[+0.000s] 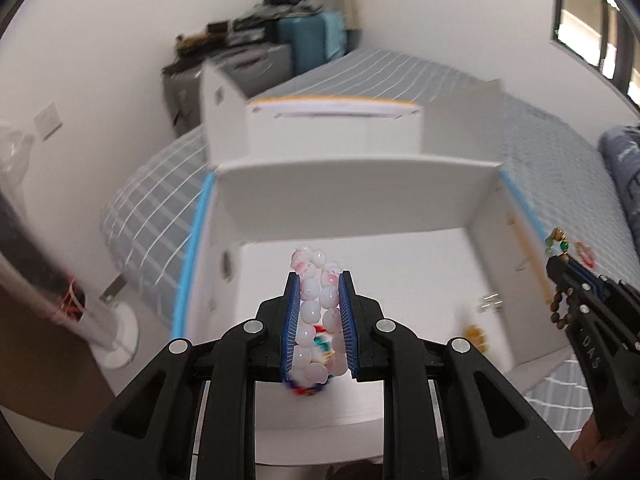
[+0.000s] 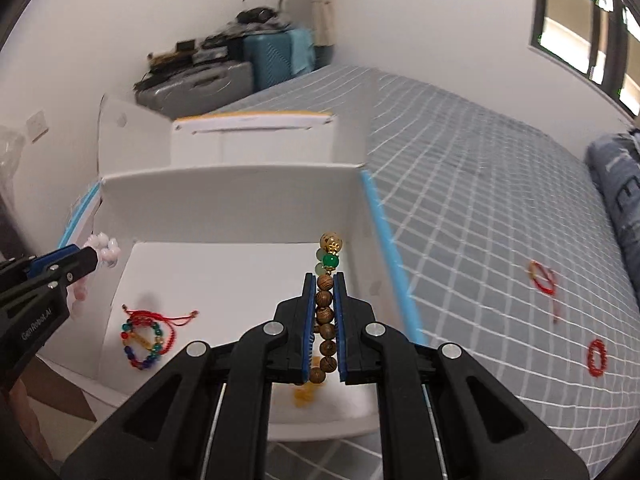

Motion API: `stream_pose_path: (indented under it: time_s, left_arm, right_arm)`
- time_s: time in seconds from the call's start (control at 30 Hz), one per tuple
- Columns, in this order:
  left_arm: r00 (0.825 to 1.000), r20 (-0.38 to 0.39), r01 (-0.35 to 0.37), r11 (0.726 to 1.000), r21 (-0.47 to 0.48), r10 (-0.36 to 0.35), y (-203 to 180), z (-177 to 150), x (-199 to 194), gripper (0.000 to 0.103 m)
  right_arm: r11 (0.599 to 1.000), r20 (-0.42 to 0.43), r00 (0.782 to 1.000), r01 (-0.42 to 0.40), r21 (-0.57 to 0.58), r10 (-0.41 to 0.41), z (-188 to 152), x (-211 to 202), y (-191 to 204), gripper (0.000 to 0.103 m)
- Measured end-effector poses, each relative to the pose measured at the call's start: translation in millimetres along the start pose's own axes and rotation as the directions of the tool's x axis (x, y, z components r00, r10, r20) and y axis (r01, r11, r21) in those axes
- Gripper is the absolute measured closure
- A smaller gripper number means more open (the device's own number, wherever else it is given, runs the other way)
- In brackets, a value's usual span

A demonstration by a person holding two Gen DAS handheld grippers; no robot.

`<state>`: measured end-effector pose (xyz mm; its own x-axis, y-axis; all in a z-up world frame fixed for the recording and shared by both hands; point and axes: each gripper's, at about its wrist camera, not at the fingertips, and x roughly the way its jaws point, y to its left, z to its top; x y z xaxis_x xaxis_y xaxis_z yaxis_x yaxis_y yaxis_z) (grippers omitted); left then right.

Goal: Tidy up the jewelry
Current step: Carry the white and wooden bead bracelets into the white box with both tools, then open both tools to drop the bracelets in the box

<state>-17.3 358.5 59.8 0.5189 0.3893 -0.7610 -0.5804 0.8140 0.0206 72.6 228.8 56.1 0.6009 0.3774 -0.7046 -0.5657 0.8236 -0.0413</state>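
My left gripper [image 1: 319, 280] is clamped on a pink-white bead bracelet [image 1: 318, 312], beads squeezed between the blue pads [image 1: 291, 320], loop poking out past the tips. My right gripper [image 2: 324, 280] is clamped on a wooden bead bracelet [image 2: 325, 320], its green and gold beads sticking up above the fingertips. Both hang over the open white box [image 2: 240, 196] that sits on the grey checked bed cover [image 2: 480, 220]. On the box floor, near its front left corner, lies a multicolour bead bracelet with red cord [image 2: 146, 340]. A blurred yellow item [image 2: 306, 394] lies by the front edge, under my right gripper. On the cover, right of the box: a red bead ring [image 2: 597, 358], then a red string bracelet [image 2: 542, 276] further back. Suitcases [image 2: 276, 58] stand at the far wall.
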Motion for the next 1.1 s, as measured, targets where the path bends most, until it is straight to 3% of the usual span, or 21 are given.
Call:
stream_pose_path:
  time_s: [0.33, 0.77, 0.83, 0.87, 0.93, 1.0, 1.03, 1.1]
  left_arm:
    - [0.997, -0.075, -0.008, 1.0, -0.028, 0.006, 29, -14, 27, 0.084]
    - [0.994, -0.11, 0.008, 1.0, -0.002, -0.008, 24, -15, 41, 0.082]
    - [0.996, -0.093, -0.001, 1.0, 0.0, 0.001, 24, -15, 38, 0.082]
    - [0.996, -0.087, -0.007, 1.0, 0.001, 0.007, 23, -15, 37, 0.08]
    - [0.997, -0.073, -0.018, 1.0, -0.007, 0.018, 24, -14, 33, 0.065]
    - [0.998, -0.039, -0.047, 0.999, -0.001, 0.047, 24, -13, 27, 0.048]
    - [0.998, -0.03, -0.06, 0.998, 0.0, 0.06, 24, -12, 25, 0.044]
    - [0.997, -0.011, -0.075, 0.997, -0.011, 0.075, 26, -11, 21, 0.027]
  right_arm:
    - [0.999, -0.091, 0.996, -0.011, -0.037, 0.008, -4, 29, 33, 0.095]
    - [0.999, -0.138, 0.99, 0.006, -0.041, -0.011, -9, 44, 38, 0.092]
    - [0.999, -0.137, 0.99, 0.007, -0.045, -0.014, -9, 44, 39, 0.077]
    - [0.999, -0.132, 0.991, 0.006, -0.042, -0.012, -9, 42, 39, 0.062]
    - [0.999, -0.112, 0.994, 0.006, -0.036, -0.009, -9, 38, 37, 0.05]
    - [0.999, -0.09, 0.996, 0.02, -0.045, -0.024, -9, 32, 37, 0.029]
    - [0.998, -0.076, 0.997, 0.031, -0.049, -0.035, -10, 29, 37, 0.026]
    - [0.997, -0.047, 0.997, 0.05, -0.056, -0.053, -10, 22, 37, 0.018]
